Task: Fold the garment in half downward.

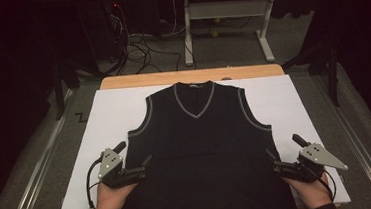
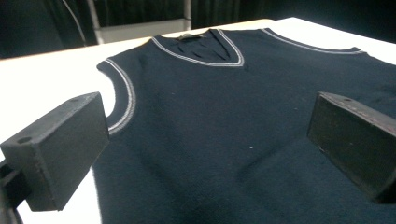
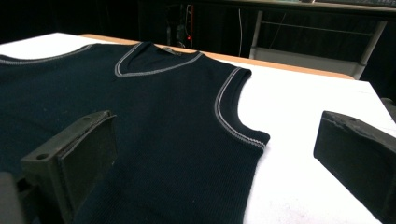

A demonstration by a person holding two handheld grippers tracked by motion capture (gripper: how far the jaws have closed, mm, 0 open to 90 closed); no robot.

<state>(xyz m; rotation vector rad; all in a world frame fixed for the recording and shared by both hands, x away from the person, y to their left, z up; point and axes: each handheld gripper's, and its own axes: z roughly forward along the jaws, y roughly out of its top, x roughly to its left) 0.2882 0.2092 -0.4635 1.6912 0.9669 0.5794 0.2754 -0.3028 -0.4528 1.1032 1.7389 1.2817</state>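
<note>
Between the two tools: one dark sleeveless V-neck vest (image 1: 204, 143), pale trim at neck and armholes, laid flat and face up on a white sheet (image 1: 283, 102) over the wooden bench (image 1: 191, 76).

Left tool (image 1: 147, 163): jaws wide apart, nothing between them; tips at the vest's left side seam, below the armhole. From the left gripper view, the vest (image 2: 210, 121) lies just ahead of and under the jaws, its edge by the near jaw.

Right tool (image 1: 272, 157): jaws wide apart, nothing held; tips at the vest's right side seam. From the right gripper view, the vest (image 3: 154, 126) runs under the one jaw, with bare sheet (image 3: 299, 121) under the other.

Contact with the cloth: cannot tell.

Risks, as judged:
- Jaws closing too shallow on the seam could catch only the top layer, so the vest would open or slip free.
- Uneven pulls from the two sides could skew or wrinkle the knit.
- A low jaw could pinch the sheet with the cloth and drag it.
</note>
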